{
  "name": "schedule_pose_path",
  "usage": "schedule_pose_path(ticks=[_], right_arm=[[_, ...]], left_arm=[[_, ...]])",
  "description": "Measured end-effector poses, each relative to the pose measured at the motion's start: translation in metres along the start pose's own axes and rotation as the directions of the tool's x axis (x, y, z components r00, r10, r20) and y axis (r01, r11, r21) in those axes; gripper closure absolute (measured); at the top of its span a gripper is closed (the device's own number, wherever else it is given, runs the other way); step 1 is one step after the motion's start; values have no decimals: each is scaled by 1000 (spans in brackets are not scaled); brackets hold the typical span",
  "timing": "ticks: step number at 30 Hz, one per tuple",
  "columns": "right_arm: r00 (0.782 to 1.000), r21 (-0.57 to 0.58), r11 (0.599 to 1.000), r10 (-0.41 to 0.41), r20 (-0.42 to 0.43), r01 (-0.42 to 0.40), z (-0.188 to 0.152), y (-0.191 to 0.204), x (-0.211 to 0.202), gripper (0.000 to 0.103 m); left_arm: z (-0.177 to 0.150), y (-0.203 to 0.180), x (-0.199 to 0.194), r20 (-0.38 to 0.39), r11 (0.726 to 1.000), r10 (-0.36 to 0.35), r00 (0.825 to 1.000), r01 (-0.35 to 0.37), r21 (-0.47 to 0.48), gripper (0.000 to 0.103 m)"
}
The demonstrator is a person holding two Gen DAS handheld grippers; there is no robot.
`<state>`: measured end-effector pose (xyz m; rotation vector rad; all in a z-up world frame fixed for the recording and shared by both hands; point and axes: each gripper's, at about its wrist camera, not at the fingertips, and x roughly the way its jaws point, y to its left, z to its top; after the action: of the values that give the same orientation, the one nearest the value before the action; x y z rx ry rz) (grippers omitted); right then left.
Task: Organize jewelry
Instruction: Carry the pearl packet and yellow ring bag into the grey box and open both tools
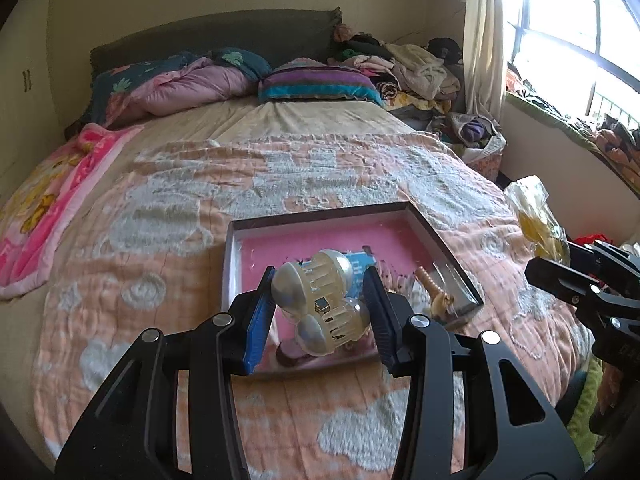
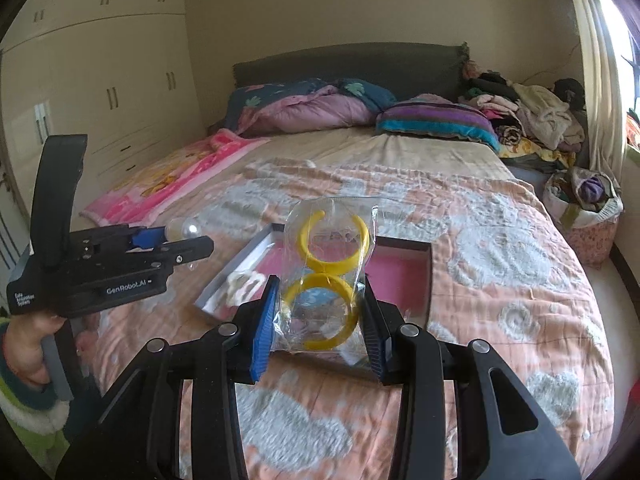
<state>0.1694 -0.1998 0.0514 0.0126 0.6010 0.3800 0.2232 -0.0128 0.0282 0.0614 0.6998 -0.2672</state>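
Observation:
My left gripper (image 1: 320, 278) is shut on a pair of cream cage-shaped pearl earrings (image 1: 316, 304), held above an open tray (image 1: 424, 220) with a pink lining that lies on the bed. In the tray are a blue card (image 1: 360, 265) and a small brown-gold piece (image 1: 430, 284). My right gripper (image 2: 320, 280) is shut on a clear plastic bag with two yellow open hoops (image 2: 332, 240), also above the tray (image 2: 430, 276). The left gripper (image 2: 188, 240) shows at the left of the right wrist view, held by a hand (image 2: 32, 344). The right gripper (image 1: 552, 258) enters the left wrist view from the right.
A peach and white quilt (image 1: 160, 280) covers the bed. Pillows (image 2: 432, 120) and a pile of clothes (image 2: 532, 116) lie by the headboard, with a pink blanket (image 2: 168, 184) at the left. A wardrobe (image 2: 100, 80) stands on the left and a full basket (image 2: 584, 208) on the right.

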Motion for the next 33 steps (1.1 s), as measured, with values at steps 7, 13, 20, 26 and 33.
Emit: schedule_pose_path(ticks=[7,13,20,26,33], right_arm=[[999,30,999,-33,-39,34,2,-24,30,66],[992,42,998,-45,-118,50,-10,-37,71,66],[976,86,994,-41,-213,60,-35,-52,120,65],[986,122,988,-75,-149,94,-41,-52,100,15],[994,84,990,-113,5,112,-34,-34,3,4]], left_arm=[[6,-9,33,-29,1000,12,999,-11,27,68],[-5,-4,69,-93,1000,21,995,-20,13,68],[-24,-4,102,-164,999,35,986,-33,14,67],[-28,-6,91,-149,998,61,987,-59,20,44],[-26,-23,22,-62,999,42,997,-42,-3,10]])
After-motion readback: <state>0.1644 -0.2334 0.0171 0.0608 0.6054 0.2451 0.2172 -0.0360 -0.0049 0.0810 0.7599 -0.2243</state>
